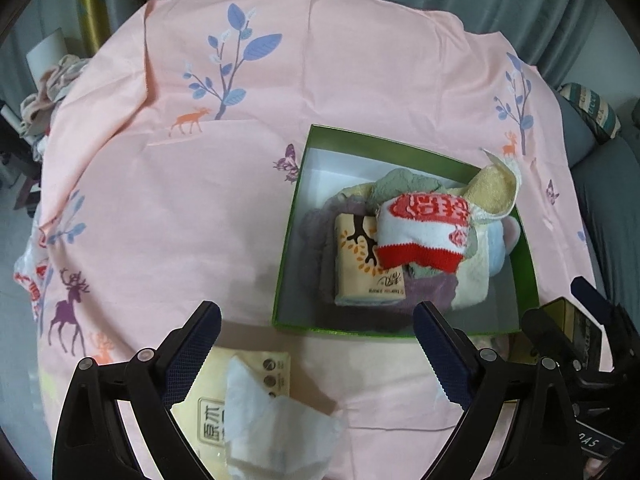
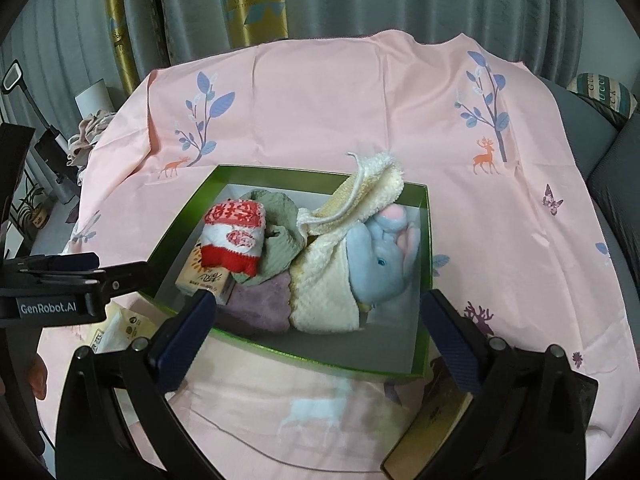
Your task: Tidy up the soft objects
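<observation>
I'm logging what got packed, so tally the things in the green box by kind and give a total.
Cloths or towels: 3 (green cloth, purple cloth, cream towel)
Tissue packs: 1 (tissue pack)
Socks: 1 (red and white sock)
Plush toys: 1 (blue plush)
Total: 6

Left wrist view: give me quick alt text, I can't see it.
An open green cardboard box on a pink printed cloth holds a red-and-white knitted sock, towels and a small tissue pack. The open left gripper hovers above a yellow tissue packet.
</observation>
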`<state>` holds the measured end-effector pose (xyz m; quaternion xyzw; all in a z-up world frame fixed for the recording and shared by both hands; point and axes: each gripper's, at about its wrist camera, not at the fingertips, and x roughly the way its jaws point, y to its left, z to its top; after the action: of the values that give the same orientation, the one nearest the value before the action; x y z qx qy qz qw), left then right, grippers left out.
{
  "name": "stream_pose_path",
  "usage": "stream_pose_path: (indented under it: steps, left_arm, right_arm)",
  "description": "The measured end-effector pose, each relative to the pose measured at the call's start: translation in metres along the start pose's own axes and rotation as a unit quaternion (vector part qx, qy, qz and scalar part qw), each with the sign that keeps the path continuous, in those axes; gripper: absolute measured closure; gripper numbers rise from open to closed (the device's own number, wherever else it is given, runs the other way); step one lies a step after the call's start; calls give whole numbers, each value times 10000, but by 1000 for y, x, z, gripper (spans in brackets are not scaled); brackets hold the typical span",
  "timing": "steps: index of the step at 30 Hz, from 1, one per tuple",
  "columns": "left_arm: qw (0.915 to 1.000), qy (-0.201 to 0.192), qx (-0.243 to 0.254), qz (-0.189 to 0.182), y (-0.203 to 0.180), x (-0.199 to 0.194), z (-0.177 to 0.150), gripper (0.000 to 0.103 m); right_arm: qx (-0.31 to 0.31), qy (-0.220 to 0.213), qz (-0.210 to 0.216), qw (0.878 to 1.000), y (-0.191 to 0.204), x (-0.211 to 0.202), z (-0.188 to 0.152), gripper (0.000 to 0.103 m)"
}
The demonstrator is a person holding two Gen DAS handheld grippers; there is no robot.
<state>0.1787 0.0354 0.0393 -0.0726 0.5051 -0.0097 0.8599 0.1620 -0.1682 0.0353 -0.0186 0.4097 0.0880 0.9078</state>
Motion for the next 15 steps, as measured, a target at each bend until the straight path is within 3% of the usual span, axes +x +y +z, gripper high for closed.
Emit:
stream_pose_path:
  steps: [15]
  left_arm:
    - [9997, 193, -138, 4, -5, -16, -13, 6]
  right_arm:
    - [79, 27, 33, 10000, 4, -16, -4, 1]
